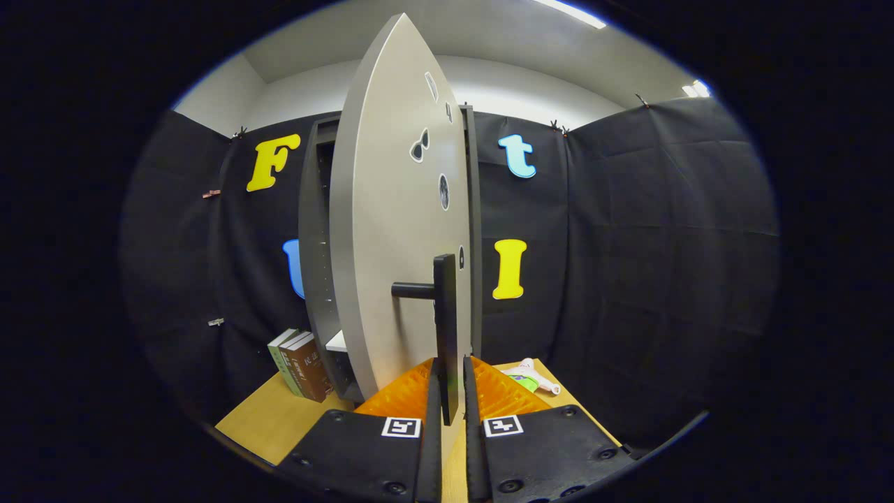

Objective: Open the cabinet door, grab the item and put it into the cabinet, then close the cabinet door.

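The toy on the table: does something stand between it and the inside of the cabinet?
Yes. The grey door, partly open, stands between the toy and the cabinet opening. The gripper is closed on the door's black handle.

Between the 2 fingers (431, 391): door handle (445, 328). Behind, cabinet (316, 244); left, books (302, 363) on table (262, 419); right, toy (531, 377).

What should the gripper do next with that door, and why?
Probably keep pulling the handle to swing the door wider. The gripper is closed on the handle's lower end, the door is only partly open on the cabinet, and the toy lies on the table past the fingers, not yet picked up.
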Action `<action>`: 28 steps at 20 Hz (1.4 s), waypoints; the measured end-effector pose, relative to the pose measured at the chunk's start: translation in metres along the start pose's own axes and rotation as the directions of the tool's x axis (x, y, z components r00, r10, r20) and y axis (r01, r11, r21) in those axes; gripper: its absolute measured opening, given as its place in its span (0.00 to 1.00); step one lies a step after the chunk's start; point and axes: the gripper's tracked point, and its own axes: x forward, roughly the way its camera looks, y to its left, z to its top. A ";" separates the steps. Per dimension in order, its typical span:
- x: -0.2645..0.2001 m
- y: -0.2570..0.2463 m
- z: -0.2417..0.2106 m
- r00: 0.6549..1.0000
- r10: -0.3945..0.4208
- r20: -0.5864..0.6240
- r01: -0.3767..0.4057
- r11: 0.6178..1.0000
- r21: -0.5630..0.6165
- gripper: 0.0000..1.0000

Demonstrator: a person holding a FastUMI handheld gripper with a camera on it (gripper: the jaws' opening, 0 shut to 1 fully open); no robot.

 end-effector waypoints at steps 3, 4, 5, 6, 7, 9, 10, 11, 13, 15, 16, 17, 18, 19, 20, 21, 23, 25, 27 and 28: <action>0.001 -0.015 0.000 0.999 -0.042 0.005 0.043 0.999 -0.025 0.15; 0.000 -0.021 0.001 0.998 -0.058 0.009 0.059 0.998 -0.026 0.13; -0.001 -0.023 0.002 0.998 -0.069 0.014 0.069 0.997 -0.021 0.13; -0.001 -0.026 0.003 0.997 -0.075 0.017 0.076 0.997 -0.015 0.13; 0.000 -0.027 0.003 0.997 -0.081 0.018 0.081 0.997 -0.011 0.13; -0.001 -0.029 0.002 0.996 -0.086 0.019 0.087 0.996 -0.009 0.13; -0.003 -0.032 0.003 0.996 -0.091 0.021 0.091 0.996 -0.008 0.13; -0.002 -0.034 0.003 0.995 -0.098 0.023 0.098 0.995 -0.007 0.13; -0.001 -0.042 0.004 0.992 -0.122 0.030 0.122 0.992 -0.008 0.13; -0.002 -0.050 0.004 0.986 -0.162 0.037 0.162 0.987 -0.007 0.12; -0.004 -0.056 0.005 0.982 -0.183 0.043 0.183 0.983 -0.004 0.12; -0.003 -0.059 0.005 0.980 -0.195 0.048 0.195 0.981 -0.002 0.12; -0.003 -0.059 0.006 0.980 -0.194 0.050 0.195 0.981 0.003 0.12; -0.002 -0.056 0.005 0.981 -0.186 0.049 0.186 0.983 0.007 0.12; -0.001 -0.054 0.005 0.983 -0.178 0.047 0.178 0.984 0.004 0.12; -0.002 -0.055 0.004 0.983 -0.179 0.049 0.179 0.984 -0.004 0.12; -0.003 -0.061 0.006 0.978 -0.201 0.061 0.203 0.979 -0.031 0.12; -0.005 -0.064 0.006 0.974 -0.214 0.070 0.217 0.975 -0.045 0.12; -0.011 -0.066 0.008 0.971 -0.225 0.080 0.229 0.972 -0.053 0.22; -0.014 -0.068 0.010 0.968 -0.234 0.091 0.240 0.969 -0.058 0.30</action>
